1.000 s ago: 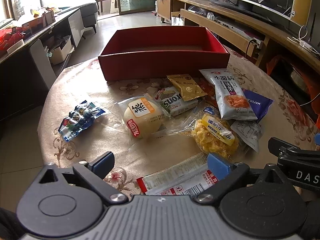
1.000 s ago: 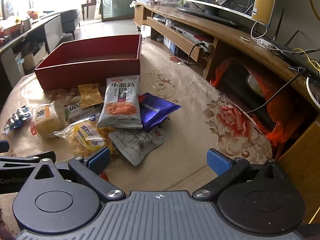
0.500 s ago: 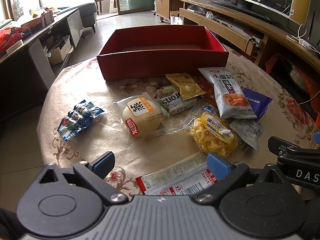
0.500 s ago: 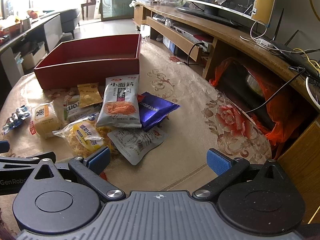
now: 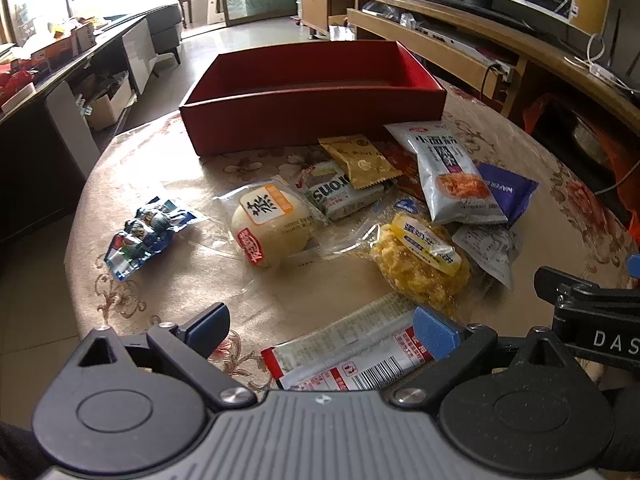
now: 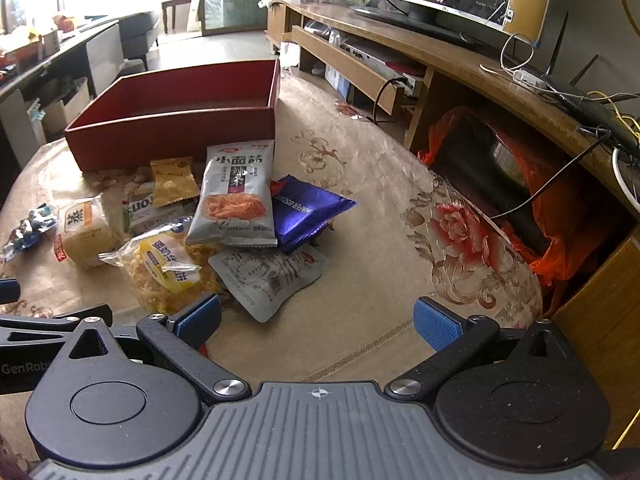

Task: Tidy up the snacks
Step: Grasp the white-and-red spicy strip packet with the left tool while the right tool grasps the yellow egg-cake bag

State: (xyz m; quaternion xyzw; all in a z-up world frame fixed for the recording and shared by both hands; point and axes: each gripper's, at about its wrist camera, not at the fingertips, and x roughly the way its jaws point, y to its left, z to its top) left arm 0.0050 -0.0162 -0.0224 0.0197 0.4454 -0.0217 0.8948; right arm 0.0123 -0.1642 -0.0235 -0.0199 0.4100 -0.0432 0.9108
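An empty red box point(image 5: 312, 92) point(image 6: 176, 120) stands at the far side of the round table. In front of it lie several snack packets: a round bun point(image 5: 270, 224), a gold sachet point(image 5: 358, 160), a grey noodle pack point(image 5: 452, 172) point(image 6: 236, 196), a purple wafer pack point(image 6: 308, 208), a yellow crisp bag point(image 5: 420, 264) point(image 6: 168, 272), a blue candy pack point(image 5: 144, 236). My left gripper point(image 5: 320, 330) is open just above a red-and-white packet point(image 5: 348, 356). My right gripper point(image 6: 318, 320) hangs open over bare cloth beside a grey pouch point(image 6: 268, 276).
The table carries a beige floral cloth point(image 6: 460, 232) and its edge curves close on the right. A long wooden TV bench point(image 6: 460, 60) runs behind, with an orange bag point(image 6: 560, 216) under it. A dark counter point(image 5: 48, 92) stands at the left.
Both grippers have shifted only slightly, the snacks sliding a little in view. Both stay open and no packet has moved.
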